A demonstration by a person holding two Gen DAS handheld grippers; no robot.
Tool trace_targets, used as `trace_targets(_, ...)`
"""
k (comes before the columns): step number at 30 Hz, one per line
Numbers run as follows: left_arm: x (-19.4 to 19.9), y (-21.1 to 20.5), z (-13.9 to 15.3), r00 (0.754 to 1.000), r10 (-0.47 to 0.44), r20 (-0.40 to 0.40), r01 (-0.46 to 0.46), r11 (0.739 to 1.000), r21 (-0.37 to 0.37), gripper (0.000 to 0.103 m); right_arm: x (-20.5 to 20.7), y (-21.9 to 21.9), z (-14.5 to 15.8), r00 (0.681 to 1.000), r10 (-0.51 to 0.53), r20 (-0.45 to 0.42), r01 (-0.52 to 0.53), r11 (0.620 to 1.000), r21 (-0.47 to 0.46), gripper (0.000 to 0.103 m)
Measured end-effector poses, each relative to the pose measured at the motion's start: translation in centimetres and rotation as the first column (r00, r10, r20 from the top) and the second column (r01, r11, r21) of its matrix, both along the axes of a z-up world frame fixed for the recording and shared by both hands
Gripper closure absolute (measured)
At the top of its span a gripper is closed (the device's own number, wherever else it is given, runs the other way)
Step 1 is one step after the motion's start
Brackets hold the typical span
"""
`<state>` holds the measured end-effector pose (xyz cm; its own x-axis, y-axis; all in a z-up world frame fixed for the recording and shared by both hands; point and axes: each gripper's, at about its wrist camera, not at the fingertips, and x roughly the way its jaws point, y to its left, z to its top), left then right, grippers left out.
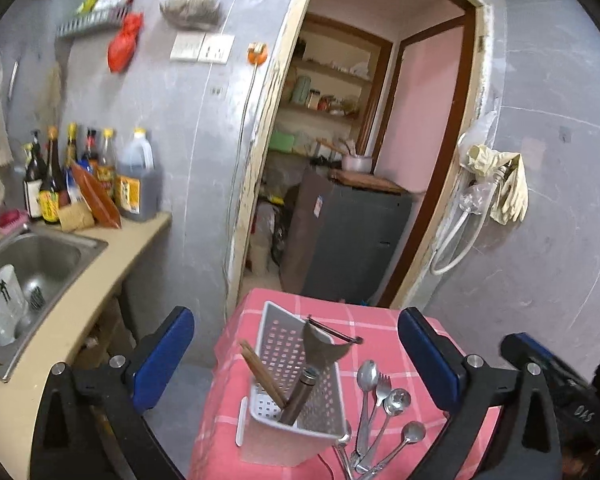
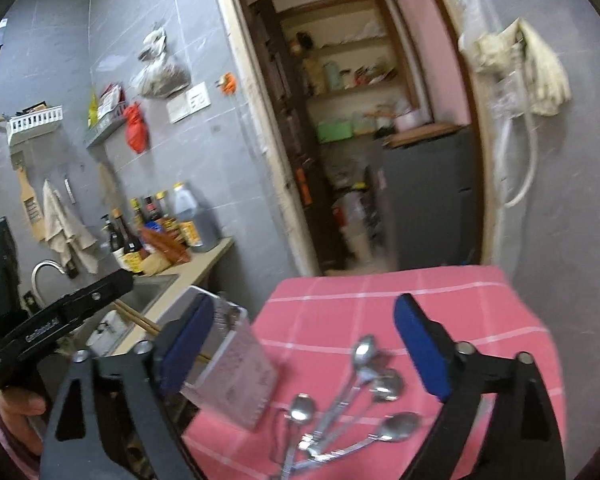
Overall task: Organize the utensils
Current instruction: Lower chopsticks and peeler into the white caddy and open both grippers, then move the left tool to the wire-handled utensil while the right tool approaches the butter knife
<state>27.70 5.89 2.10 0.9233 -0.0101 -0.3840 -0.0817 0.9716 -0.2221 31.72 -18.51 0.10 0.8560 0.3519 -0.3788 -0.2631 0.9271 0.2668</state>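
Note:
A white perforated utensil holder (image 1: 296, 392) stands on the pink checked table (image 1: 380, 320). It holds brown chopsticks (image 1: 262, 372) and a peeler (image 1: 320, 356). Several steel spoons and a fork (image 1: 380, 412) lie fanned on the cloth to its right. My left gripper (image 1: 296, 364) is open above the holder, empty. In the right wrist view the holder (image 2: 236, 364) is at the left, the spoons (image 2: 356, 400) lie between the blue fingers. My right gripper (image 2: 304, 348) is open and empty above them. Its body also shows in the left wrist view (image 1: 556, 384).
A counter with a steel sink (image 1: 32, 264) and several sauce bottles (image 1: 92, 176) stands left of the table. An open doorway (image 1: 360, 160) with a dark cabinet lies behind it. Yellow gloves (image 1: 504, 184) hang on the right wall. The left gripper's body (image 2: 56, 320) shows at left.

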Motion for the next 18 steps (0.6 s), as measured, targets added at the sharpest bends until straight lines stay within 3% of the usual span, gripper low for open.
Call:
trace_targets(1,-0.6,-0.6,-0.1,1.000,0.006,0.010,-0.006,1.000,0.012,0.000,-0.9,-0.9,0.0,1.000,-0.019,0.013,0.019,1.000,-0.014,0.001)
trace_targets(12,-5.3,-5.3,-2.3,0.998,0.043,0.039,-0.045,0.998,0.048,0.000,-6.1,-6.3,-1.1,0.994,-0.097,0.043,0.101,0.991,-0.091,0.001)
trace_targets(18,-5.3,-6.7,-4.8,0.998,0.039,-0.058,-0.036,0.998,0.043,0.000,-6.0,-7.9,-3.4,0.995,-0.097,-0.035,0.093,0.991,-0.098,0.001)
